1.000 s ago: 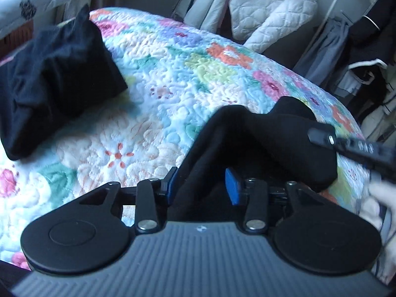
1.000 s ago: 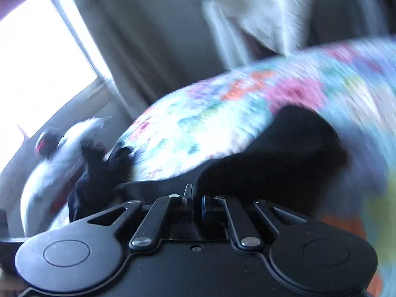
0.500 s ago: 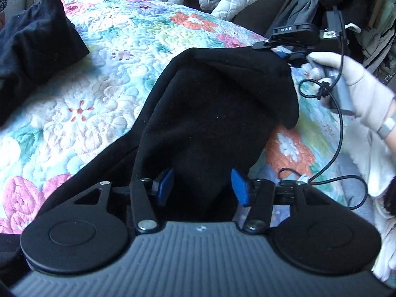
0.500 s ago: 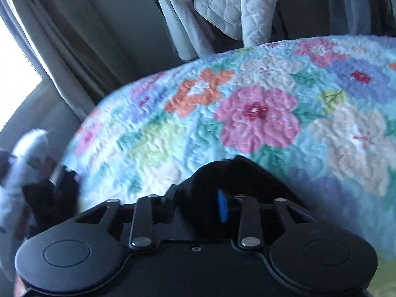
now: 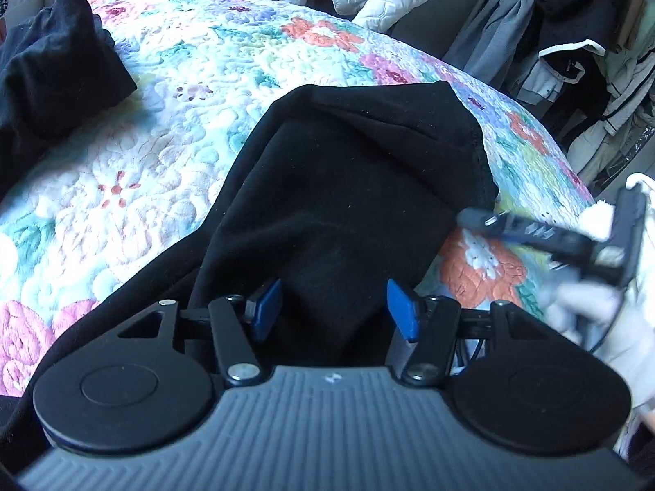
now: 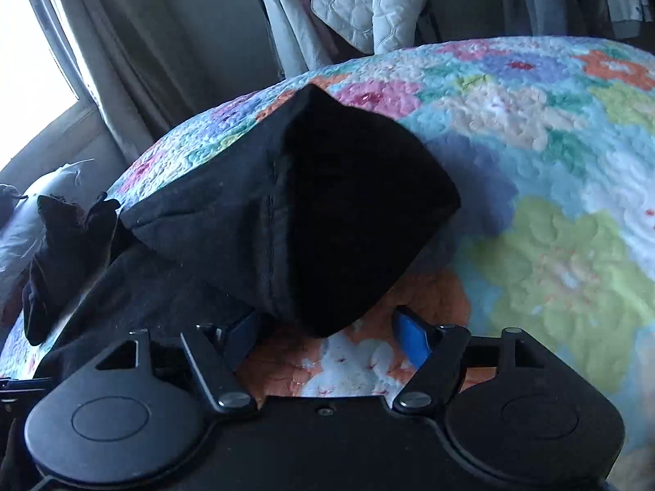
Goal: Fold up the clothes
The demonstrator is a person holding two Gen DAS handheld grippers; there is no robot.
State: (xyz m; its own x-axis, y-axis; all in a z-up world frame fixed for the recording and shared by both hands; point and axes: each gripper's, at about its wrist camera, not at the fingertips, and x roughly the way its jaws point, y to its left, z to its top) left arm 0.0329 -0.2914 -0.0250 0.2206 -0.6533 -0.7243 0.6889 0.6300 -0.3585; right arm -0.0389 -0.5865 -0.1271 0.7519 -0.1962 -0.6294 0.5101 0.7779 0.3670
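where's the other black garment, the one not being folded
In the left wrist view, the second black garment lies bunched at the far left edge of the floral quilt, apart from the black garment being folded in the middle.

Both wrist views sit just behind their jaws, angled down, very near the bed. The left looks across the black garment (image 5: 348,188) towards hanging clothes (image 5: 573,41); the right faces a curtained window (image 6: 37,61). Both share the garment and floral quilt (image 5: 184,122).
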